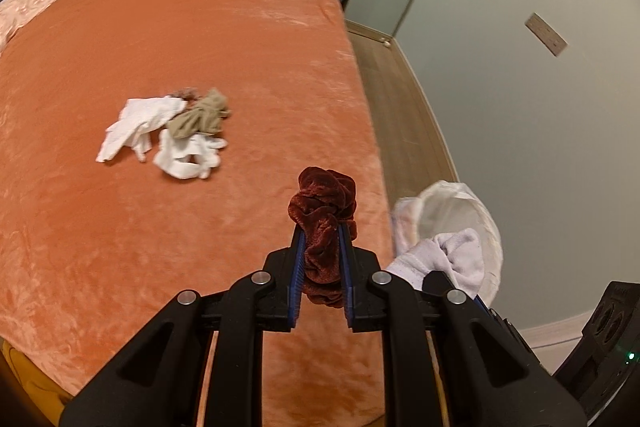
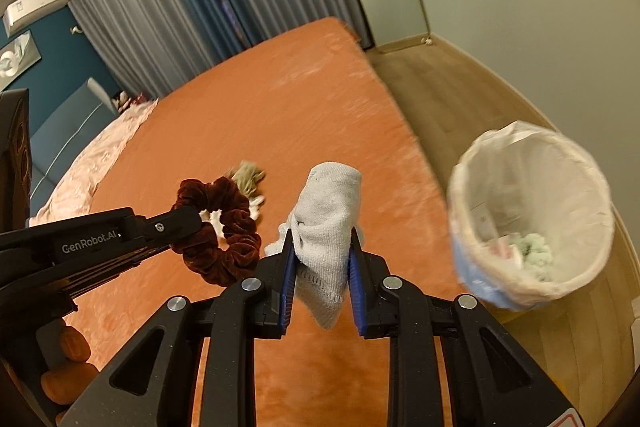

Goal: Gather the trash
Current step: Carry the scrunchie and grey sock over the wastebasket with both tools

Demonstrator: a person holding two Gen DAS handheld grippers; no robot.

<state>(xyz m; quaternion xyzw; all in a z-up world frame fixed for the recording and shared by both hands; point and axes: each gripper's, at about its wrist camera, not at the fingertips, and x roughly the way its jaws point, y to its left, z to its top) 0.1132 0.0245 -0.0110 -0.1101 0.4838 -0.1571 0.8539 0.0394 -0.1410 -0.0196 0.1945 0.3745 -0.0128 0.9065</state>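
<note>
My left gripper (image 1: pixel 320 227) pinches a dark red velvet scrunchie (image 1: pixel 322 215) above the orange plush bedspread (image 1: pixel 200 39). My right gripper (image 2: pixel 322 239) clamps a white knitted sock (image 2: pixel 326 219). At two o'clock from it stands the white-lined round wastebasket (image 2: pixel 472 267), on the wooden floor (image 2: pixel 432 87) beside the bed. At eleven o'clock from my left gripper lies a heap of white and beige crumpled cloths (image 1: pixel 168 131).

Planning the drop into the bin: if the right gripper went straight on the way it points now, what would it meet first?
Probably the orange plush bed cover. The right gripper, shut on a white knitted sock, points over the bed; the lined white waste bin sits off to its right, out of that line. Depth is uncertain.
</note>
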